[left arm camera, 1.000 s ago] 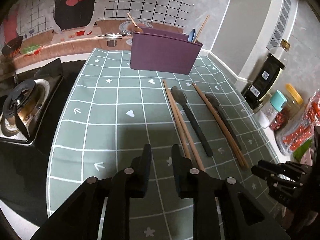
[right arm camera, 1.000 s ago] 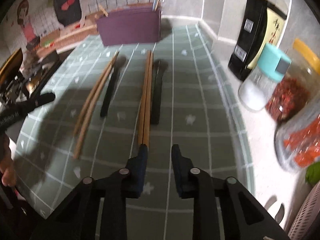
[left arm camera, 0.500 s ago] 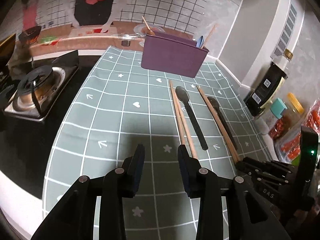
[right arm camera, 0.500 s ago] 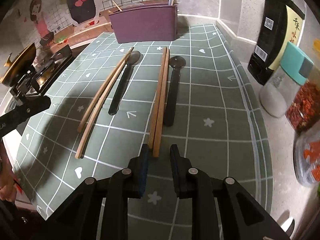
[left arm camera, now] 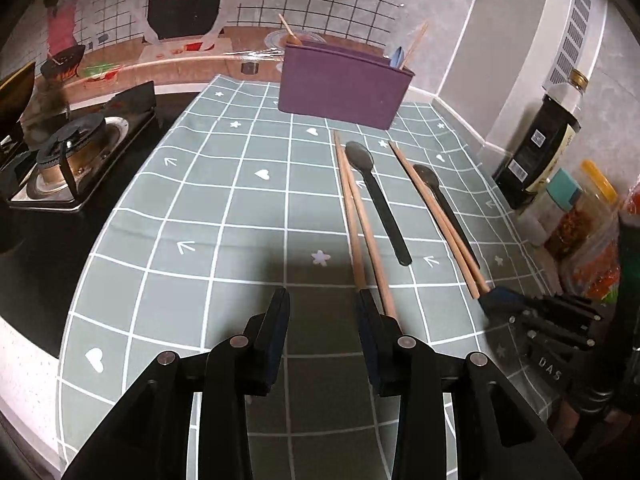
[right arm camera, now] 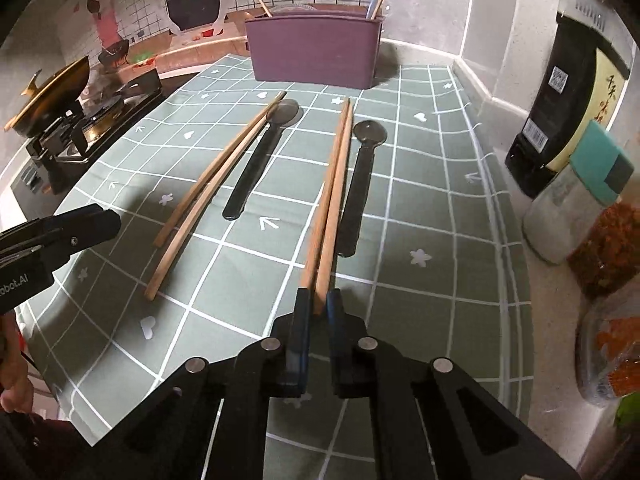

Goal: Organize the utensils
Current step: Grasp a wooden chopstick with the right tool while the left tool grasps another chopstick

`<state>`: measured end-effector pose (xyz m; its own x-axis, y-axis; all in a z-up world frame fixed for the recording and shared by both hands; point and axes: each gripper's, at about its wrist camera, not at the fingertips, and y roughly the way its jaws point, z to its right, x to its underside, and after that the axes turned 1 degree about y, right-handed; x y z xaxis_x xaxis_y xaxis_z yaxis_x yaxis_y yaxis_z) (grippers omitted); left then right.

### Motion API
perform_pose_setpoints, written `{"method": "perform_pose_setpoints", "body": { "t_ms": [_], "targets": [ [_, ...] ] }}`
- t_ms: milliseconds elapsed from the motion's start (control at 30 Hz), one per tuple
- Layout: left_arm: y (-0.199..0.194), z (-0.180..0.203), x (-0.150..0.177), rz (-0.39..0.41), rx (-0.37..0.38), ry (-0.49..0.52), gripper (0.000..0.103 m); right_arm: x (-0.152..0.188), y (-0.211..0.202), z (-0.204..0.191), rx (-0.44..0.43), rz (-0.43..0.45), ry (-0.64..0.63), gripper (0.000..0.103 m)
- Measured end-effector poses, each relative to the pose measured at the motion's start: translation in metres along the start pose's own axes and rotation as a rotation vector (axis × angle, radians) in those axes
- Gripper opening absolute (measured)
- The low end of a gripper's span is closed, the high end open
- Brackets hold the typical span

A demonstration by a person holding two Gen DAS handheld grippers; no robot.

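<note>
Your right gripper (right arm camera: 316, 306) is narrowed around the near ends of the right-hand pair of wooden chopsticks (right arm camera: 332, 196), apparently pinching them; your left gripper (left arm camera: 322, 312) stands wide, its right finger beside the left-hand wooden pair (left arm camera: 358, 224). Two black long-handled spoons (right arm camera: 360, 184) lie alongside on the green grid cloth (right arm camera: 432, 208), short of the purple utensil holder (right arm camera: 314, 54). An end-grip may let one stick pivot or slip out. The holder's compartments are hidden.
</note>
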<state>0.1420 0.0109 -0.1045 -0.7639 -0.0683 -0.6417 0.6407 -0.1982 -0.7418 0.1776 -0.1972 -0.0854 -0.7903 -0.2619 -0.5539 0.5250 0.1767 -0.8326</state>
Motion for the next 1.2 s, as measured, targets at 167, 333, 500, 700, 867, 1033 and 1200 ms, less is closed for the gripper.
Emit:
{"method": "perform_pose_setpoints", "body": {
  "t_ms": [167,333,500,700,867,1033,1200],
  "targets": [
    [0.005,0.011,-0.001,-0.023,0.014,0.055,0.035,-0.007,-0.020,0.011,0.019,0.065,0.020,0.007],
    [0.014,0.022,0.000,-0.046,0.002,0.118,0.032,-0.020,-0.046,0.030,-0.010,0.132,0.095,0.007],
    [0.023,0.023,0.000,-0.076,-0.028,0.131,0.020,-0.028,-0.058,0.039,-0.026,0.163,0.137,0.007],
    [0.030,0.029,-0.001,-0.097,-0.007,0.152,0.020,-0.031,-0.060,0.039,-0.037,0.177,0.141,0.007],
    [0.037,0.033,-0.004,-0.108,-0.003,0.149,0.020,-0.033,-0.060,0.038,-0.039,0.181,0.140,0.007],
    [0.042,0.036,-0.008,-0.111,-0.020,0.155,0.020,-0.034,-0.059,0.039,-0.033,0.180,0.151,0.007],
    [0.040,0.031,-0.012,-0.101,-0.015,0.134,0.007,-0.037,-0.061,0.040,-0.029,0.191,0.157,0.007]
  ]
}}
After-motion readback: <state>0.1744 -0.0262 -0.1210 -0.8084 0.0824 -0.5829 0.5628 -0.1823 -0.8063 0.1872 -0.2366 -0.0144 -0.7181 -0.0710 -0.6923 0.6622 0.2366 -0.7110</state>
